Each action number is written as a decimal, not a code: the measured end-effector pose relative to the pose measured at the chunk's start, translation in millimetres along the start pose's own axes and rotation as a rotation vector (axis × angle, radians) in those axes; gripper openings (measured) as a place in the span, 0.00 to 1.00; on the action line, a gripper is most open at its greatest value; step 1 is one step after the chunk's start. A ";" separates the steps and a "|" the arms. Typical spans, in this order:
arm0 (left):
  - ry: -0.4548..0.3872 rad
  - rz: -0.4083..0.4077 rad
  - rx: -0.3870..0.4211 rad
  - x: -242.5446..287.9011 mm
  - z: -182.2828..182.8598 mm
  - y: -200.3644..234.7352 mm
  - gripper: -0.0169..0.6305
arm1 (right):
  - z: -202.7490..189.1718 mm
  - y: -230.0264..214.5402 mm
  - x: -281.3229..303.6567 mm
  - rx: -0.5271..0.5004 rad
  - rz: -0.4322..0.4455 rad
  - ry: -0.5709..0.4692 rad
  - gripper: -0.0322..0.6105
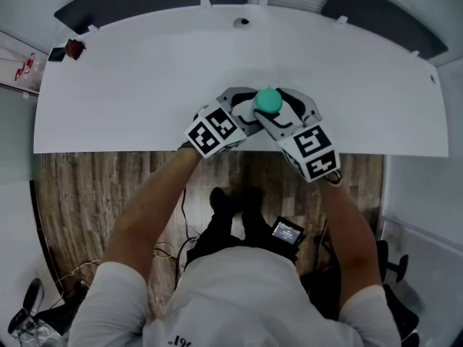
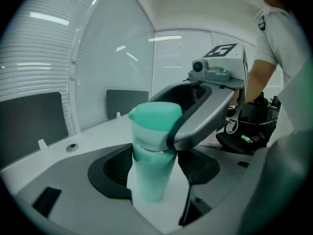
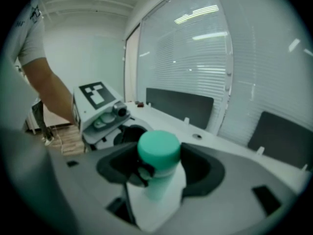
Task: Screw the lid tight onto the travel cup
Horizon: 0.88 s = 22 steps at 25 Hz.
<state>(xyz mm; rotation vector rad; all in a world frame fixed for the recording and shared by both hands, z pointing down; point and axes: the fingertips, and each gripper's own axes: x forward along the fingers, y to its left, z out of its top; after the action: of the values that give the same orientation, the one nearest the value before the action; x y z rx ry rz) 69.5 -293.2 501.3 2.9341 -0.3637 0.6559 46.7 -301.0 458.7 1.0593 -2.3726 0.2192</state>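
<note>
Both hand-held grippers meet at the travel cup (image 1: 268, 101), which stands upright near the front edge of the white table (image 1: 145, 85). Its pale green body sits between the jaws of the left gripper (image 2: 154, 169), which press against it from both sides below the metal band. From the opposite side, the right gripper (image 3: 159, 168) is clamped higher up on the teal lid (image 3: 158, 150), which sits on top of the cup, one of its grey jaws crossing just in front of the lid in the left gripper view.

Probably an office: white desk (image 1: 145, 85), window blinds (image 3: 195, 48), wood floor (image 1: 79, 194).
</note>
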 end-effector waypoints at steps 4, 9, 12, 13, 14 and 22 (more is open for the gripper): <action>-0.015 -0.003 -0.032 1.8 -1.3 -0.3 0.49 | 1.2 2.4 -0.1 0.006 0.008 -0.003 0.50; -0.049 0.111 -0.096 -0.3 -0.7 2.0 0.49 | 1.9 0.2 0.3 0.045 -0.089 -0.005 0.50; -0.064 0.186 -0.135 -0.7 -1.3 3.7 0.49 | 2.0 -0.8 0.2 0.087 -0.159 -0.007 0.50; -0.066 0.209 -0.145 -0.8 -1.1 4.3 0.49 | 2.2 -1.4 0.0 0.097 -0.182 -0.007 0.50; -0.068 0.229 -0.155 -0.9 -0.8 4.6 0.49 | 2.3 -1.9 -0.4 0.106 -0.201 -0.006 0.50; -0.062 0.226 -0.173 -0.6 -2.6 5.2 0.49 | 2.2 -3.4 0.3 0.111 -0.216 -0.011 0.50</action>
<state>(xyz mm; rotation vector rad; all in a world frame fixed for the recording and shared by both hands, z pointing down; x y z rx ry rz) 66.6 -297.6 503.6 2.7761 -0.7286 0.5289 48.1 -304.3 456.8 1.3623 -2.2556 0.2688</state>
